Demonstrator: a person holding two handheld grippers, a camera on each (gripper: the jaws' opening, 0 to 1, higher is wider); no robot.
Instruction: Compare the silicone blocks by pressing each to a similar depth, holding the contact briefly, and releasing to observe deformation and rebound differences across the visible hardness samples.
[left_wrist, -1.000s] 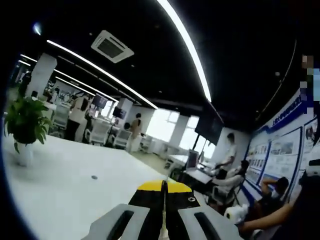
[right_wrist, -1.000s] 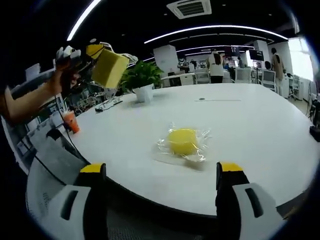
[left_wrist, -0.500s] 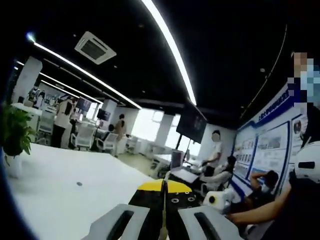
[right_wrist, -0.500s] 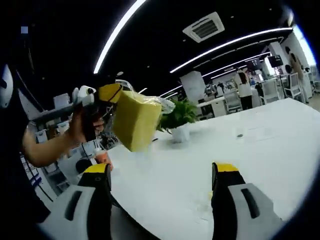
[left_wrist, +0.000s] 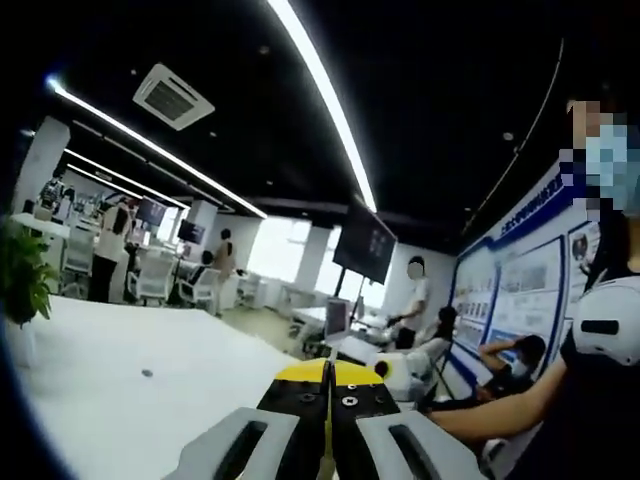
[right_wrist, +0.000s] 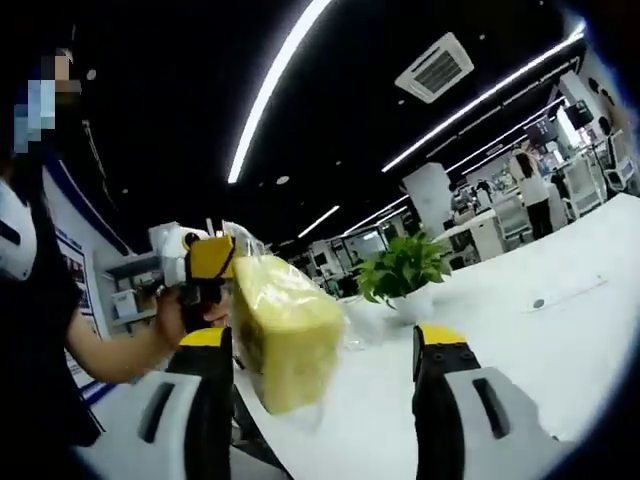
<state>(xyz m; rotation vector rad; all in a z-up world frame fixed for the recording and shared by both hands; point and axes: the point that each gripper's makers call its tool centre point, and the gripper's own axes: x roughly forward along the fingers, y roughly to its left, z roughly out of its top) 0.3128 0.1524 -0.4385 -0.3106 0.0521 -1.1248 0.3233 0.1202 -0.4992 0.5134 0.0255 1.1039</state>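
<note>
Left gripper (left_wrist: 327, 375) jaws pressed together, aimed over white table (left_wrist: 90, 390). In right gripper view, same gripper (right_wrist: 215, 262) at 9 o'clock pinched wrapped yellow silicone block (right_wrist: 285, 335), raised off table. Right gripper (right_wrist: 325, 345) jaws spread wide, nothing between. Potted plant (right_wrist: 405, 275) at 2 o'clock.

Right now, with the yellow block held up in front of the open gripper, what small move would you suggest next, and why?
Probably bring the right gripper forward and close it gently on the wrapped yellow silicone block. The left gripper holds the block up by its top, and it hangs partly between the right gripper's open jaws, so a squeeze seems the likely first press.
</note>
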